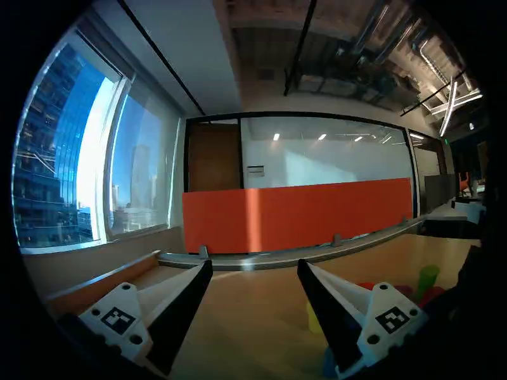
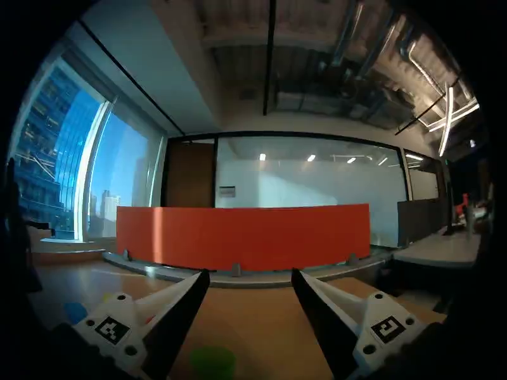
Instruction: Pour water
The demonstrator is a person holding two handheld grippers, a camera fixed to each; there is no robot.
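Note:
My left gripper [image 1: 253, 263] stands open above a wooden table [image 1: 253, 316], nothing between its fingers. Low on its right sit several coloured cups: a green cup [image 1: 428, 277], a red one [image 1: 432, 294], a yellow one [image 1: 312, 320] partly behind the right finger, and a blue one [image 1: 328, 365] at the bottom edge. My right gripper [image 2: 249, 273] is open too and holds nothing. Just below its fingers is a blurred green cup [image 2: 212, 362]. A blue piece [image 2: 75, 311] and a yellow one [image 2: 108, 296] lie to its left. No water vessel can be made out.
An orange divider panel [image 1: 298, 215] runs along the table's far edge on a grey rail [image 1: 285, 256]. Large windows [image 1: 63, 177] fill the left wall. A second desk [image 2: 437, 247] with dark objects stands at the right.

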